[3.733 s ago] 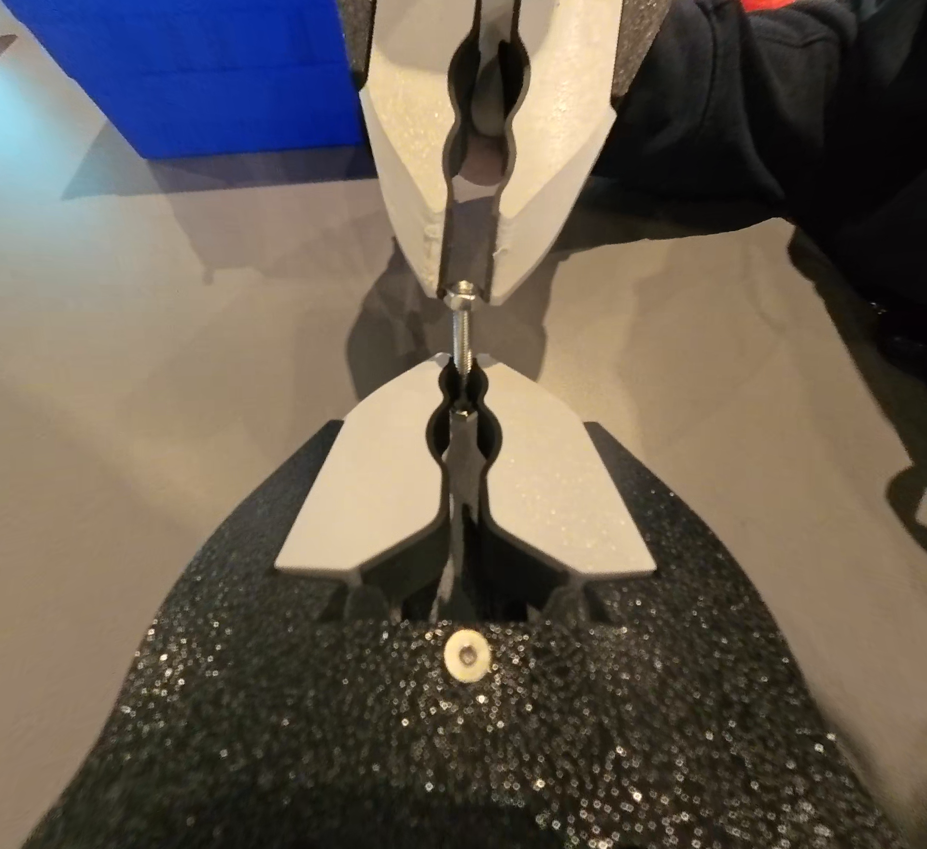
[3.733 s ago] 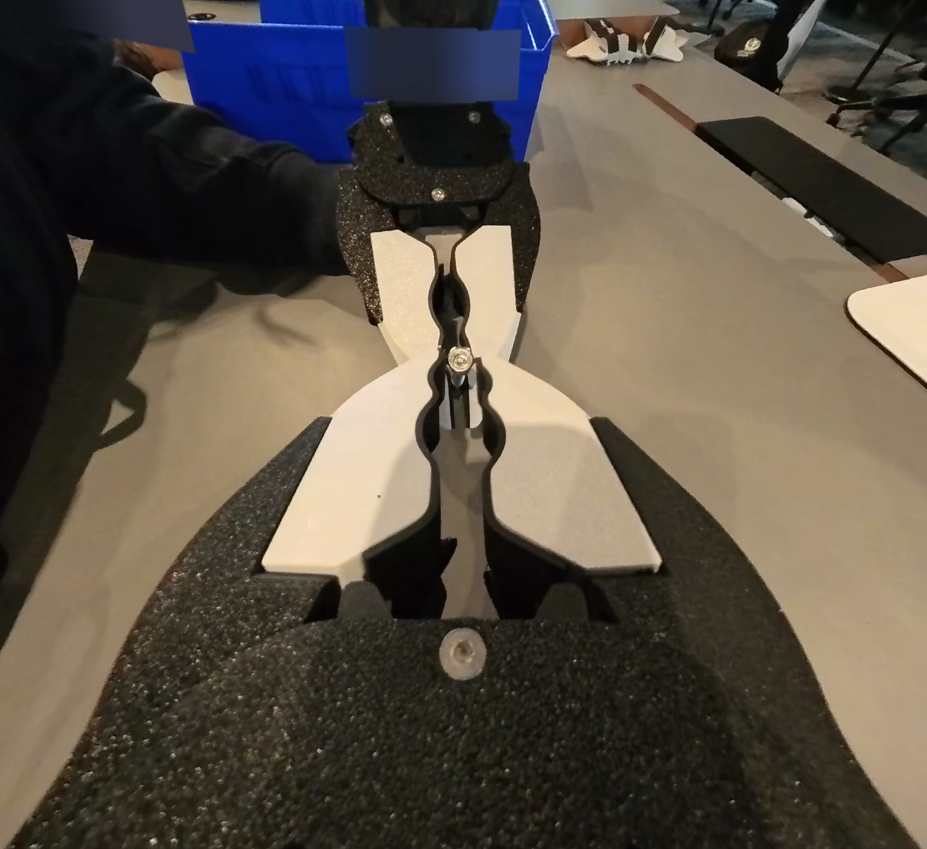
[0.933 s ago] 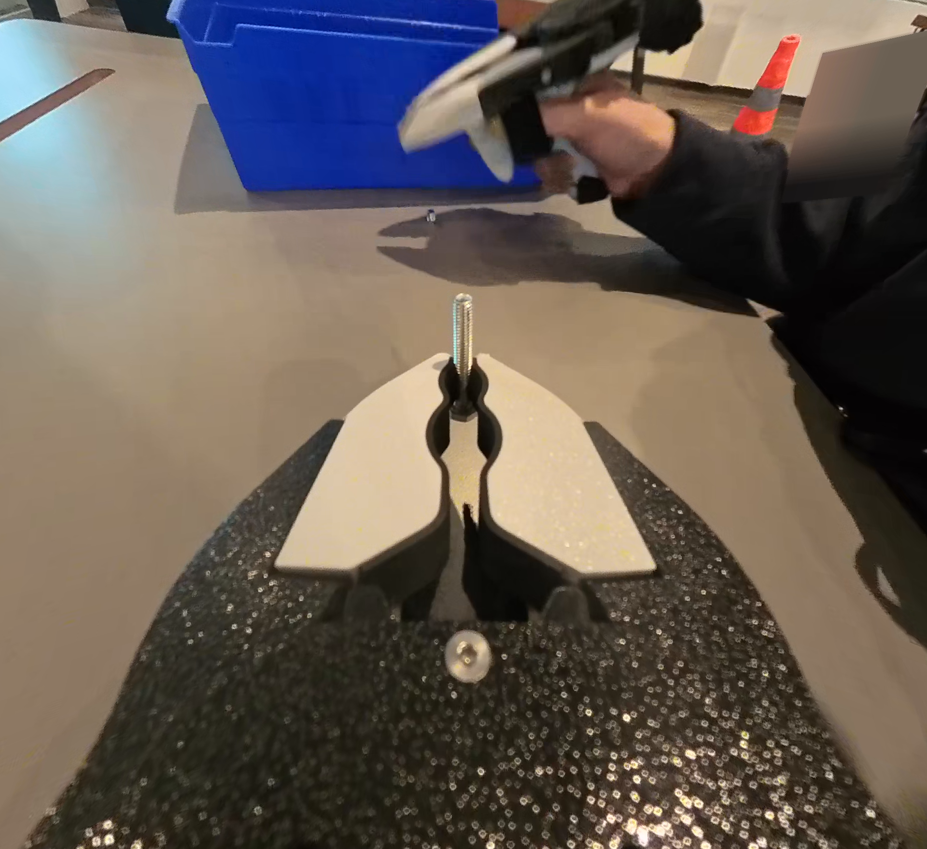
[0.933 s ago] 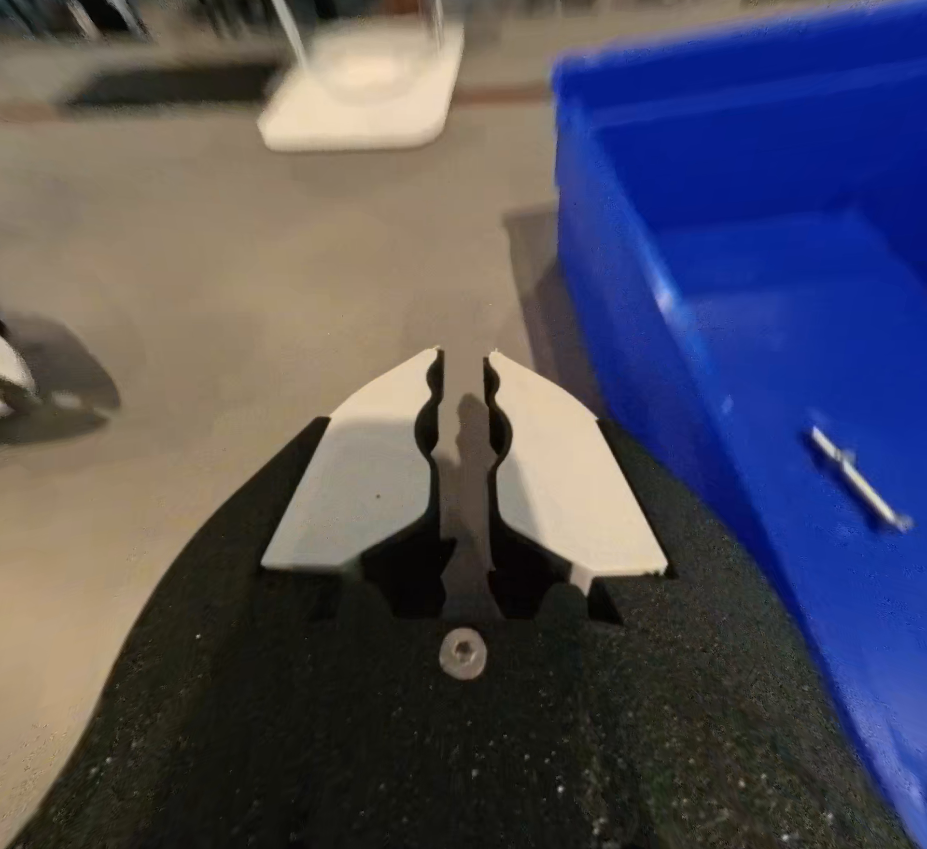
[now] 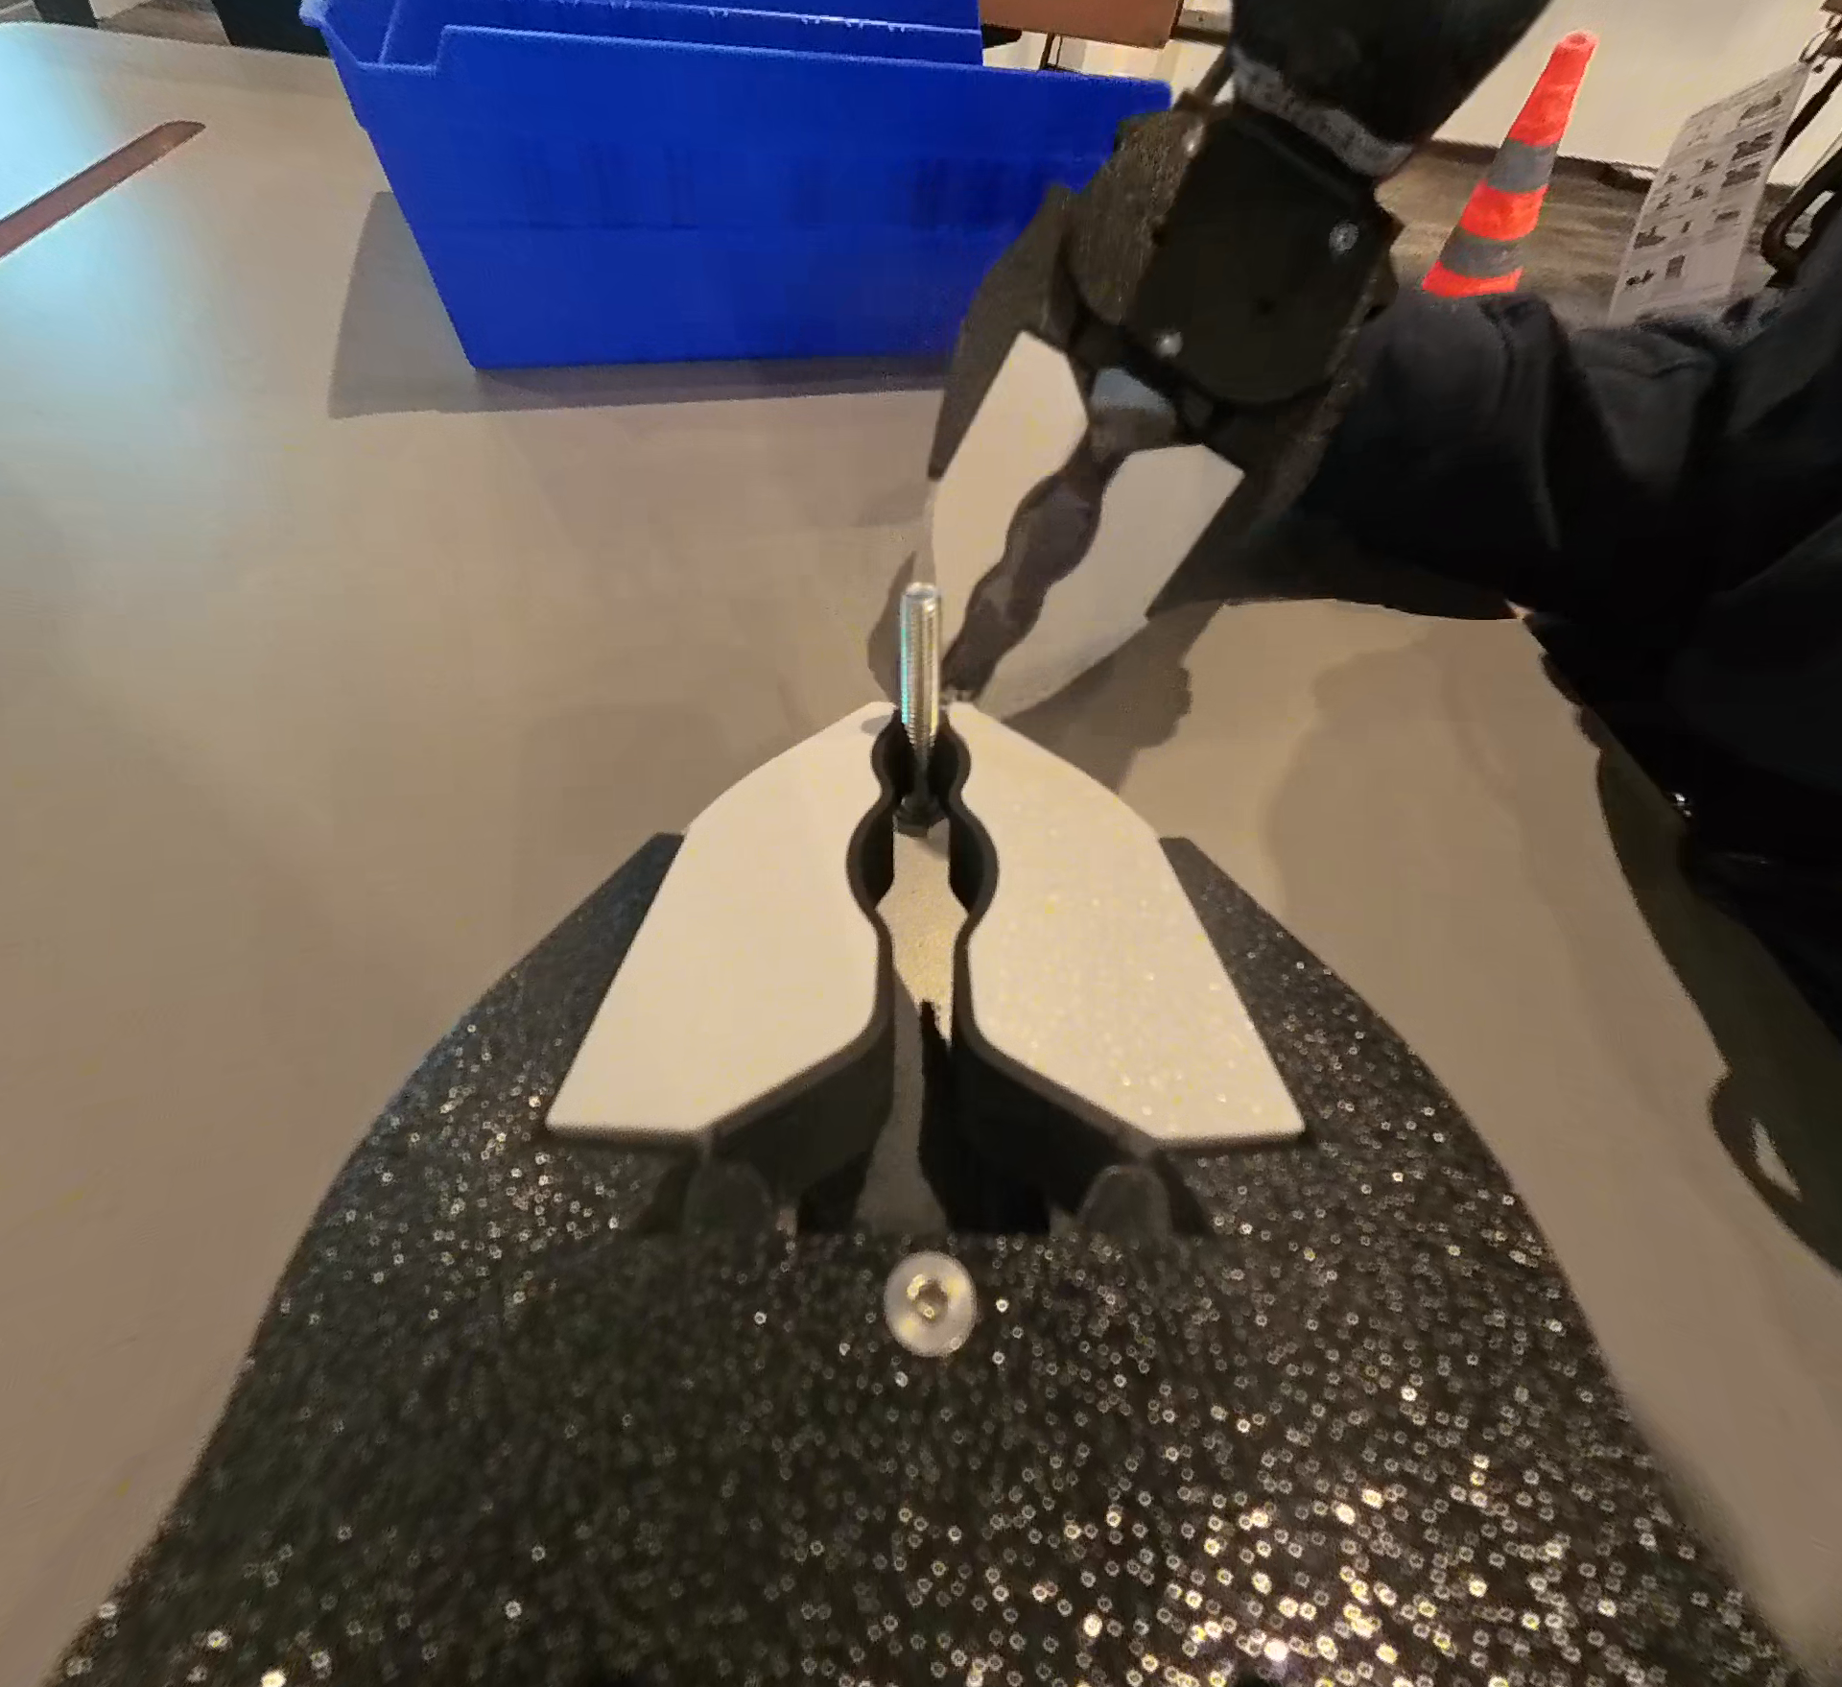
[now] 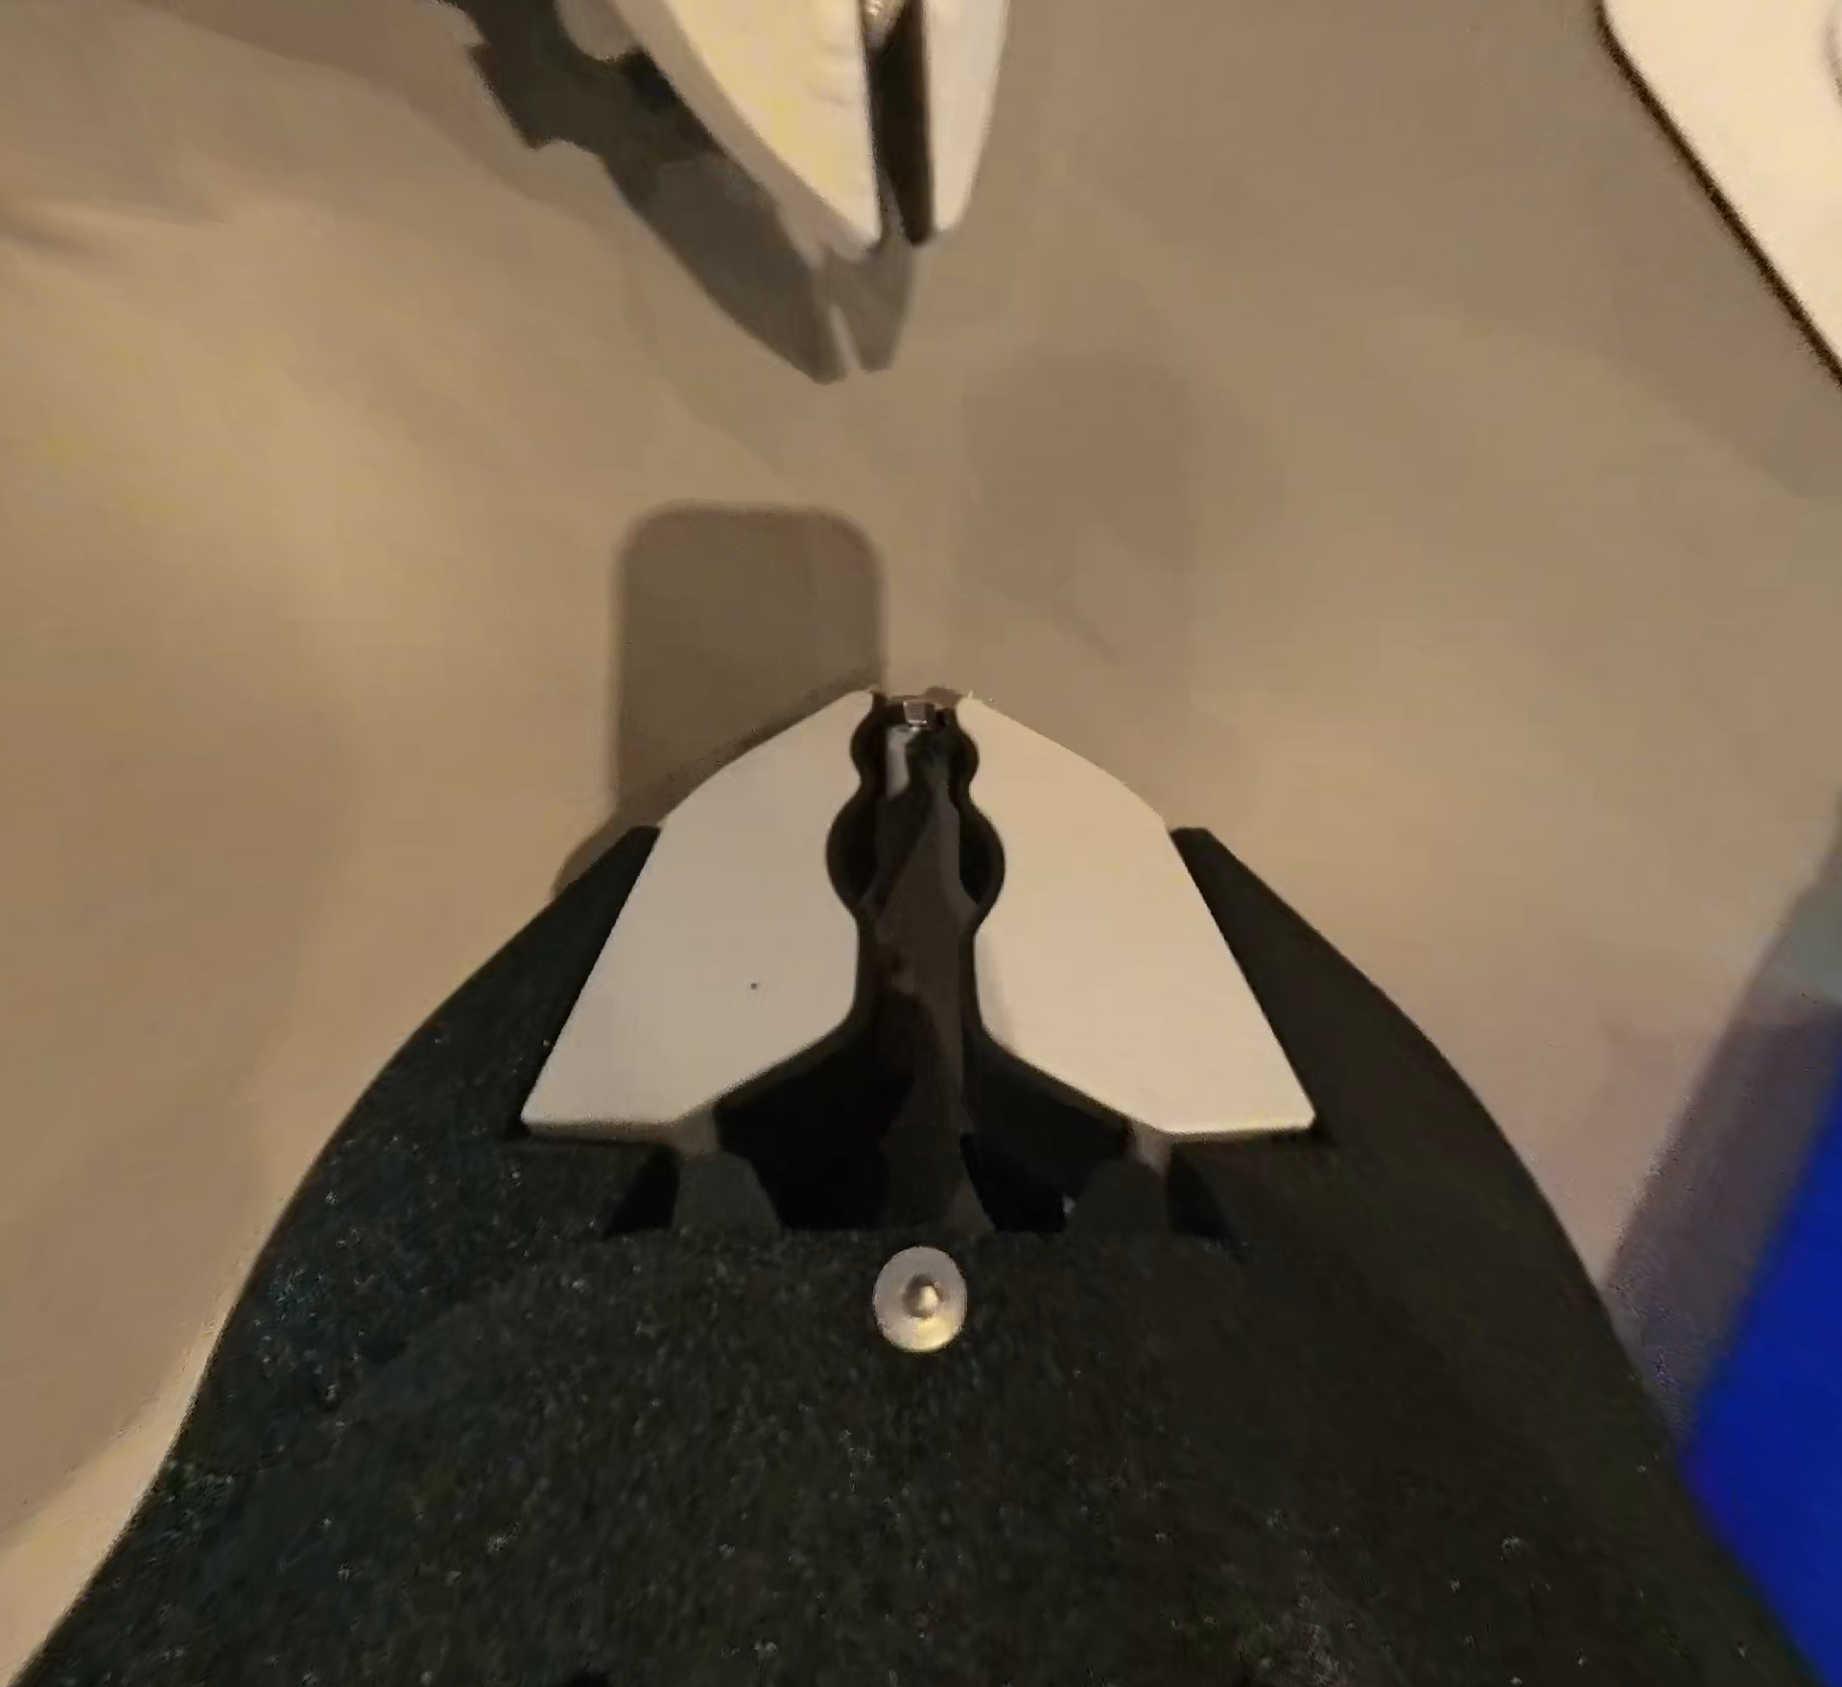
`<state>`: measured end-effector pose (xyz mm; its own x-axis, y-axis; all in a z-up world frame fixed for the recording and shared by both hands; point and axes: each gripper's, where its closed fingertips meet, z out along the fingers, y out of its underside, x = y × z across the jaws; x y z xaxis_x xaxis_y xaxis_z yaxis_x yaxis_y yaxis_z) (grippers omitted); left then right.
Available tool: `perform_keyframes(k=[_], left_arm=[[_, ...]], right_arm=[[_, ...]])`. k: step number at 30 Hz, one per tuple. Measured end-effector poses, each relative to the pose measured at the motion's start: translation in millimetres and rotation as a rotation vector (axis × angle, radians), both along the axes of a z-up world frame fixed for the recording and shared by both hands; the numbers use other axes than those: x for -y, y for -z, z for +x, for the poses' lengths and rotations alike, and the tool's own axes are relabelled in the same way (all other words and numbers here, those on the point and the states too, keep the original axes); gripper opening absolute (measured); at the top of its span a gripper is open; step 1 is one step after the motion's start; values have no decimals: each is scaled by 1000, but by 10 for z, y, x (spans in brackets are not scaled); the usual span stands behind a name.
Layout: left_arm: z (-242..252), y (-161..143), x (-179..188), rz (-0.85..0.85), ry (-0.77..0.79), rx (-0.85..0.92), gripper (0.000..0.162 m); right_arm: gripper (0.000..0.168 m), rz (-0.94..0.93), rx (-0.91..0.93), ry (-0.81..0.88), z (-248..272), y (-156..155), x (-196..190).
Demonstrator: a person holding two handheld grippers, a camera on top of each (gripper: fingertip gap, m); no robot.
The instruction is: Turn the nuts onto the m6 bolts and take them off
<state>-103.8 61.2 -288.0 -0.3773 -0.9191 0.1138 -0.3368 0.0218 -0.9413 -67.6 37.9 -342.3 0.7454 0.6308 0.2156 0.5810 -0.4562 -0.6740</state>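
My left tool (image 5: 919, 722) is clamped on the bolt (image 5: 917, 657), which stands upright out of its tips. My right tool (image 6: 915, 704) points down at the desk (image 5: 399, 642) just beside the bolt and pinches a small nut (image 6: 913, 712) at its tips. A blue bin (image 5: 698, 184) sits behind.

No readable writing.
The white printed sheet (image 5: 1714, 193) at two o'clock bears print too small and blurred to read.
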Motion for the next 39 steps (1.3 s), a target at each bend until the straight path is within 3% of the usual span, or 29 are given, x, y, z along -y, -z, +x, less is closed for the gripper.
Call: perform_keyframes(k=[6, 15, 29, 39], left_arm=[[0, 3, 2, 0, 2, -2, 5], [-2, 7, 8, 0, 5, -5, 5], [-7, 13, 16, 1, 11, -11, 5], [-11, 19, 23, 4, 14, -15, 5]], right_arm=[[22, 15, -78, -38, -69, -65, 64], [18, -29, -259, 18, -77, -100, 123], [10, 27, -222, -39, -264, -135, 90], [15, 16, -191, -35, -283, -82, 56]])
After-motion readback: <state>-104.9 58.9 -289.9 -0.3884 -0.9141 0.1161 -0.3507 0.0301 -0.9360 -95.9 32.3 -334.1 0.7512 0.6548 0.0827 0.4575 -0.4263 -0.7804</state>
